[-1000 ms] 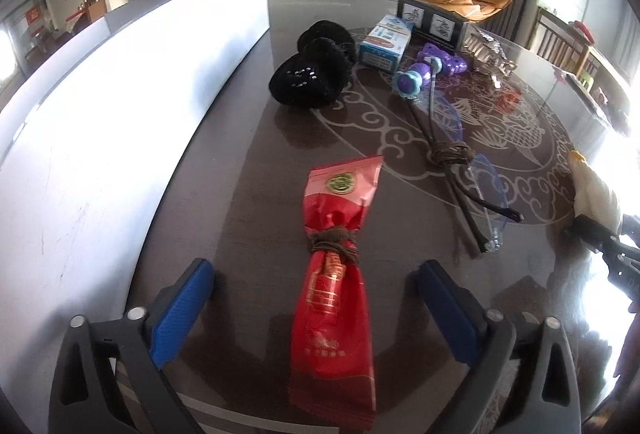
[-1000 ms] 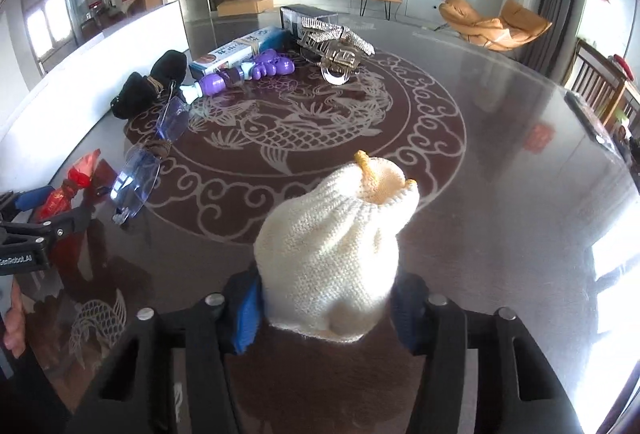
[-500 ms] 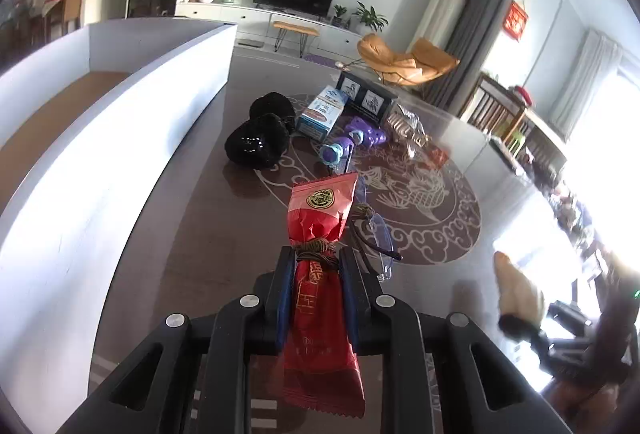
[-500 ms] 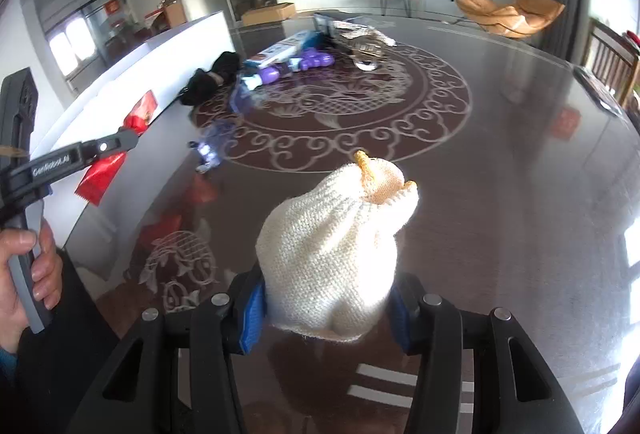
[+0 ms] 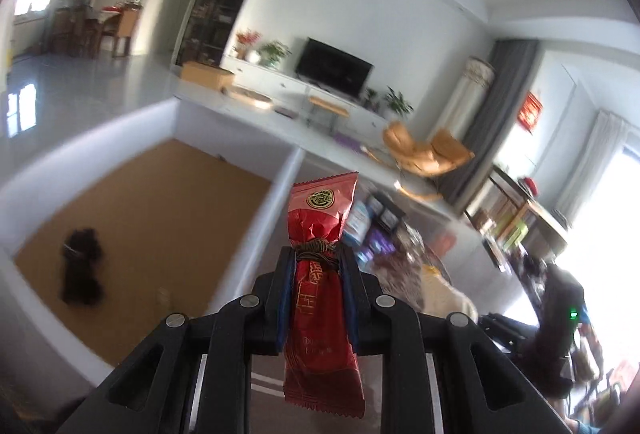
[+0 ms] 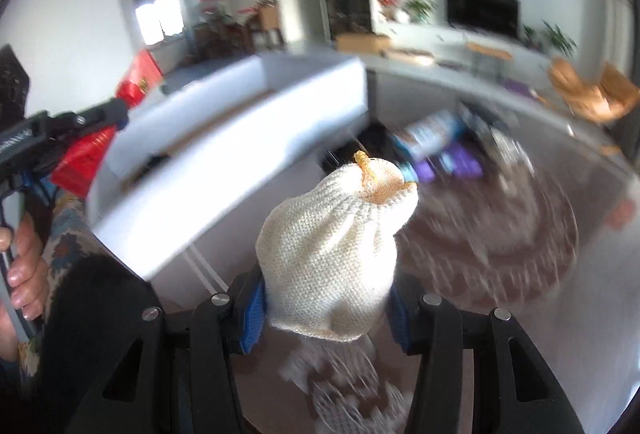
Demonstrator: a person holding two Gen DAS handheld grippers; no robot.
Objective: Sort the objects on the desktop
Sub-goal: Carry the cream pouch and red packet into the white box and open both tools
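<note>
Desktop objects (image 5: 384, 238) motion-blurred, indistinct

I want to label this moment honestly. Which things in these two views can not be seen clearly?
- Left wrist view: the black object inside the white box is motion-blurred; I cannot identify it.
- Left wrist view: the items on the table behind the red packet are smeared.
- Right wrist view: the bottom of the cream knitted item is hidden between the fingers.
- Right wrist view: the blue box has unreadable print.

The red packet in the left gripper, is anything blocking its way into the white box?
Only the box's near white wall lies ahead of the red packet. Inside, a black item sits far left, leaving bare brown floor.
</note>
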